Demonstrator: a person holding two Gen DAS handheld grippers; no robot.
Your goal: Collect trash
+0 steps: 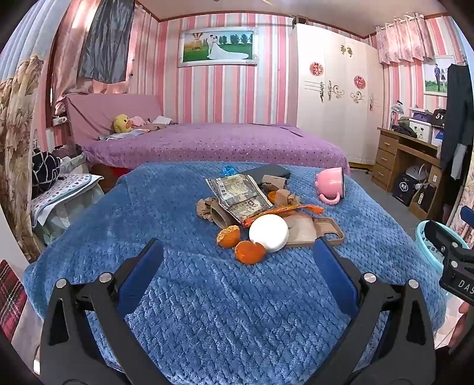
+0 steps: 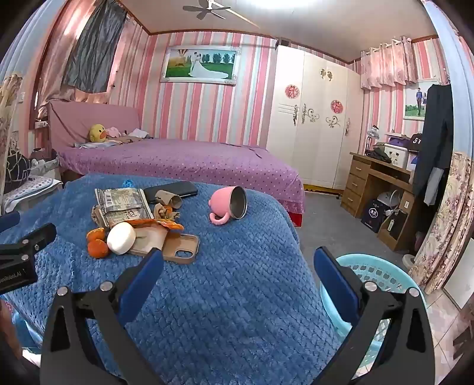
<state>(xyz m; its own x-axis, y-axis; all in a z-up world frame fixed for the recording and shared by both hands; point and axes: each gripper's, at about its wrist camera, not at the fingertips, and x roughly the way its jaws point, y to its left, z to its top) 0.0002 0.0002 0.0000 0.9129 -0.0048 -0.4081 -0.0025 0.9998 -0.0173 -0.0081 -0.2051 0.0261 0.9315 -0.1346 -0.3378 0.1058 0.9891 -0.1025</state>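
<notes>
On top of a fuzzy blue blanket (image 1: 183,296) sits a little pile of trash, just ahead of the left claw (image 1: 238,257). That claw is spread wide with nothing between its blue fingers (image 1: 142,275). Closest to it are two bits of orange peel (image 1: 250,251) and a round white lid (image 1: 269,232), all touching. Behind them lie a crinkly silver wrapper (image 1: 237,194), an orange wrapper (image 1: 284,211), some brown paper scraps (image 1: 278,185) and a tan phone case (image 1: 323,234). A dark phone (image 1: 266,173) lies at the far end of the pile.

From the right claw (image 2: 238,268), the pile is ahead and off to the left. This claw is spread wide too and pinches nothing. A pink cup (image 2: 228,204) lies on its side ahead of it, apart from the pile, with its open mouth turned to the right. A light blue basket (image 2: 382,275) stands on the floor right behind the claw's right finger, beside the blanket's edge.

Farther off is a big bed with a purple dotted cover (image 2: 189,161) and a yellow duck toy (image 2: 97,133) on it. The walls have pink and white stripes (image 2: 195,112). A white wardrobe (image 2: 314,118) stands ahead to the right, and a brown desk (image 2: 373,180) sits past it. A fan (image 2: 207,7) hangs from the ceiling.
</notes>
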